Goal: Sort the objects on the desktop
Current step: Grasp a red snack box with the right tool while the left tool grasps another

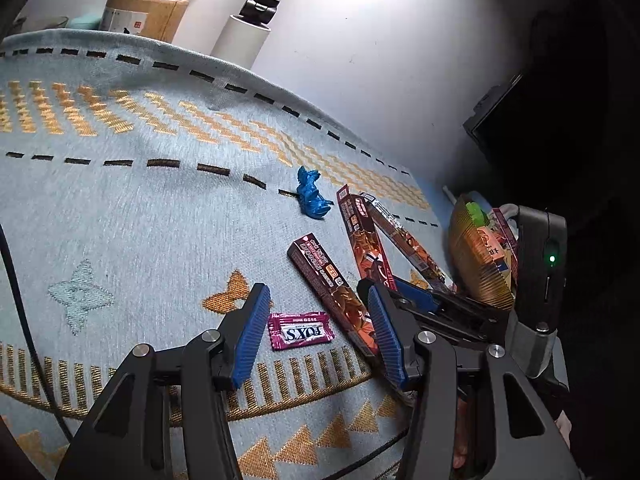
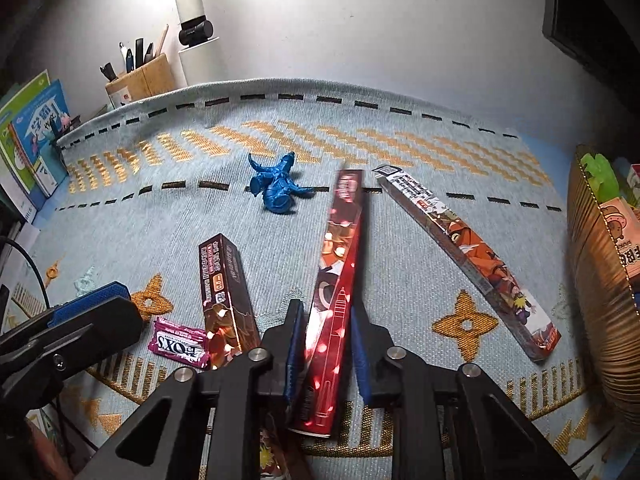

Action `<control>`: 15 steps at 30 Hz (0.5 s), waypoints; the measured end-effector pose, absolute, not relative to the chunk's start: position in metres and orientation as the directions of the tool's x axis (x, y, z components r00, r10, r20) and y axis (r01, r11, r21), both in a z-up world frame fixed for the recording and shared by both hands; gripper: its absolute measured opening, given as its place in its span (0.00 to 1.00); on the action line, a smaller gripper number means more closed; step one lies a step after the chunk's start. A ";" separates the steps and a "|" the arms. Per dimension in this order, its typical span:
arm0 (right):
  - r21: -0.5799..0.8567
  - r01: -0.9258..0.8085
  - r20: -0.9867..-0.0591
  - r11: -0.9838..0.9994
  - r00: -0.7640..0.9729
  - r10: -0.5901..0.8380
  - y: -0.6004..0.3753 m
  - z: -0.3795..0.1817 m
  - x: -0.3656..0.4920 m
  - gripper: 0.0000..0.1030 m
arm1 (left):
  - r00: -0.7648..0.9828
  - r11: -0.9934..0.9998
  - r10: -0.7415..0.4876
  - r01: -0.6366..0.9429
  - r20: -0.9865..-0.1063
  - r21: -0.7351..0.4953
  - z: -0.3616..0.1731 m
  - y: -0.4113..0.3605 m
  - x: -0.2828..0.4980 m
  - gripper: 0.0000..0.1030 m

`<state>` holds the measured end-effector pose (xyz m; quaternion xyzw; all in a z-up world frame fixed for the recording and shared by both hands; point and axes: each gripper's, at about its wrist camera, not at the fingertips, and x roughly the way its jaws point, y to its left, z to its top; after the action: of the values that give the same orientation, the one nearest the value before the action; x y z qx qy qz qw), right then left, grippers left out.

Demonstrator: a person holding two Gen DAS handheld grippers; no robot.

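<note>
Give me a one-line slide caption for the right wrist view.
Right gripper shut on a long red box, lifting it off the patterned mat beside a blue toy dinosaur.

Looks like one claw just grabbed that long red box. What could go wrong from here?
The right gripper pinches the long glossy red box near one end, so its far end could sag, twist or slip out. Swinging it might knock the blue toy dragon or the neighbouring orange-printed long box. The open left gripper sits close by over the pink sweet wrapper; the two could bump.
</note>
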<state>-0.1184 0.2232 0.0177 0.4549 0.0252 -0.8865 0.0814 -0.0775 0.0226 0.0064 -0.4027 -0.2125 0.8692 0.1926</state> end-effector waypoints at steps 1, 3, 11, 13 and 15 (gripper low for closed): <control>0.051 0.169 -0.811 -0.984 -0.568 -0.140 0.228 0.018 -0.116 0.17 | -0.598 -0.833 0.512 -0.168 -0.617 -0.528 0.007 0.024 -0.076 0.47; 0.077 0.157 -0.806 -0.985 -0.571 -0.154 0.239 0.022 -0.109 0.17 | -0.587 -0.827 0.525 -0.180 -0.616 -0.533 0.010 0.029 -0.073 0.47; 0.168 0.113 -0.769 -0.979 -0.607 -0.202 0.290 0.035 -0.067 0.17 | -0.538 -0.874 0.454 -0.115 -0.710 -0.472 0.001 0.082 -0.049 0.47; 0.193 0.105 -0.762 -0.976 -0.611 -0.216 0.300 0.034 -0.061 0.17 | -0.549 -0.903 0.391 -0.072 -0.738 -0.424 -0.003 0.093 -0.049 0.47; 0.213 0.100 -0.756 -0.972 -0.614 -0.229 0.309 0.033 -0.055 0.17 | -0.546 -0.922 0.347 -0.049 -0.763 -0.385 -0.008 0.106 -0.053 0.47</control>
<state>-0.0547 0.3094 0.0327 0.4299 -0.0748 -0.8951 0.0918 -0.0533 0.1063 -0.0076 -0.4625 -0.1613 0.8643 0.1145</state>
